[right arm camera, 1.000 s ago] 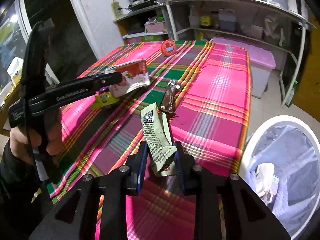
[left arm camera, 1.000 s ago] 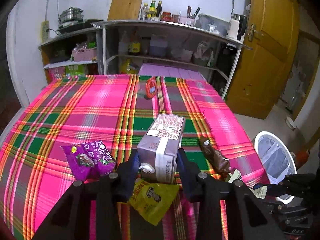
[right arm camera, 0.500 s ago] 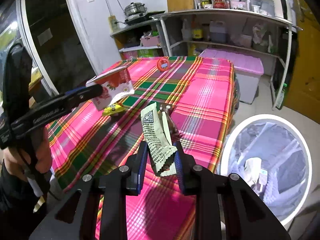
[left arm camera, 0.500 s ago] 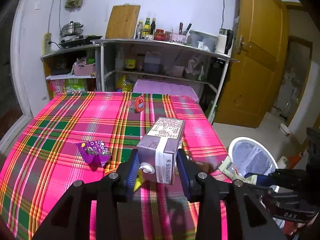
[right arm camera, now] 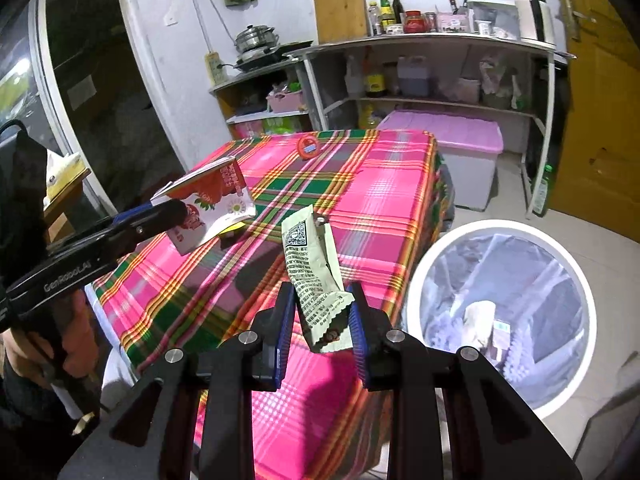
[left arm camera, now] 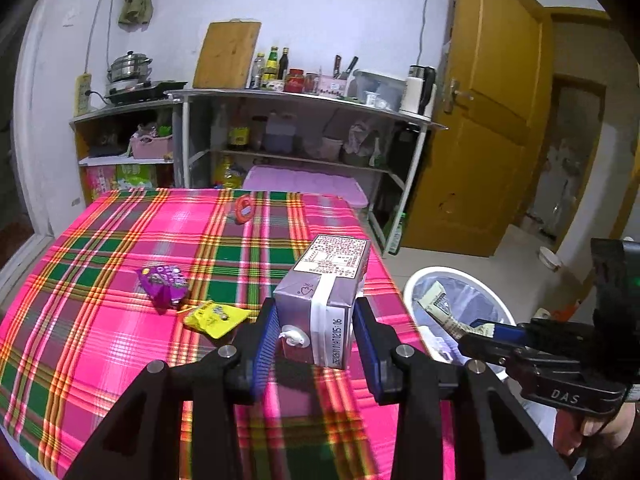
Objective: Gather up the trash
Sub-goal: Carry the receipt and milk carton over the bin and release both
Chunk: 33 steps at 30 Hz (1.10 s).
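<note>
My left gripper (left arm camera: 314, 346) is shut on a purple drink carton (left arm camera: 324, 298) and holds it above the plaid table's near right corner. It shows from the side in the right wrist view (right arm camera: 208, 204). My right gripper (right arm camera: 320, 322) is shut on a pale green snack wrapper (right arm camera: 312, 272), held off the table edge beside the white trash bin (right arm camera: 416, 280). In the left wrist view the wrapper (left arm camera: 440, 310) hangs over the bin (left arm camera: 412, 284). A purple wrapper (left arm camera: 164, 284) and a yellow wrapper (left arm camera: 216, 316) lie on the table.
A red round object (left arm camera: 244, 208) lies near the table's far edge. The bin holds a liner and some trash (right arm camera: 480, 320). Shelves with kitchen goods (left arm camera: 304, 128), a pink-lidded box (right arm camera: 448, 136) and a yellow door (left arm camera: 488, 120) stand behind.
Both grippers have risen and pulled back from the table with their loads. The right gripper has swung the green wrapper toward the bin. The brown wrapper is out of view.
</note>
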Motion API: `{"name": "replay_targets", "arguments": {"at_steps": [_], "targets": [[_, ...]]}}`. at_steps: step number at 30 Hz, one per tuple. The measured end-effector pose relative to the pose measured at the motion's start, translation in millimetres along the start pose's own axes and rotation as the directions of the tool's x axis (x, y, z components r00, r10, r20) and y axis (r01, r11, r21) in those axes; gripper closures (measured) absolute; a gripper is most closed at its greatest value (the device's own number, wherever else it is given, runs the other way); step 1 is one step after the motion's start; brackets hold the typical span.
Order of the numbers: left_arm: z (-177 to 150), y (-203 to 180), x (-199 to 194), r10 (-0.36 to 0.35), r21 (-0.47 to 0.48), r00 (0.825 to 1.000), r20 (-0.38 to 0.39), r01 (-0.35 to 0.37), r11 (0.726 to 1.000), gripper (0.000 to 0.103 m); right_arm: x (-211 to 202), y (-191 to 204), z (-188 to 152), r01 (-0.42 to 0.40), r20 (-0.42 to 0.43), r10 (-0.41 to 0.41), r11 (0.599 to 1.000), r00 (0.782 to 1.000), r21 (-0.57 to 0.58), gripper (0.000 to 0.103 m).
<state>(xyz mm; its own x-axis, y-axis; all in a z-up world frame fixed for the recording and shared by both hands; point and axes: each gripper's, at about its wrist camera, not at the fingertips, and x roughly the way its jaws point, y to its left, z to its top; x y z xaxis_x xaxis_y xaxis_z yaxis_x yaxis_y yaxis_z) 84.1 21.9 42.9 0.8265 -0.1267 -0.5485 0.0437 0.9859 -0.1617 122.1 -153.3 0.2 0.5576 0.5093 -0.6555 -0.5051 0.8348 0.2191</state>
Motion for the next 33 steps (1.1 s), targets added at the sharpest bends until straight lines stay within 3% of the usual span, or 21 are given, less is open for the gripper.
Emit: {"name": "replay_targets", "arguments": {"at_steps": [14,33], "targets": [[-4.0,-41.6,12.5,-0.084,0.040,0.996,-0.034,0.085,0.996,0.065,-17.4,-34.2,-8.4,0.058,0.014,-0.059,0.996,0.998,0.065,0.076],[-7.3,-99.3,69.3,-0.165,0.106,0.977,-0.133,0.179,0.978,0.065,-28.4,-106.2,-29.5,0.151,-0.016,-0.151,0.965,0.988,0.216,0.076]]}}
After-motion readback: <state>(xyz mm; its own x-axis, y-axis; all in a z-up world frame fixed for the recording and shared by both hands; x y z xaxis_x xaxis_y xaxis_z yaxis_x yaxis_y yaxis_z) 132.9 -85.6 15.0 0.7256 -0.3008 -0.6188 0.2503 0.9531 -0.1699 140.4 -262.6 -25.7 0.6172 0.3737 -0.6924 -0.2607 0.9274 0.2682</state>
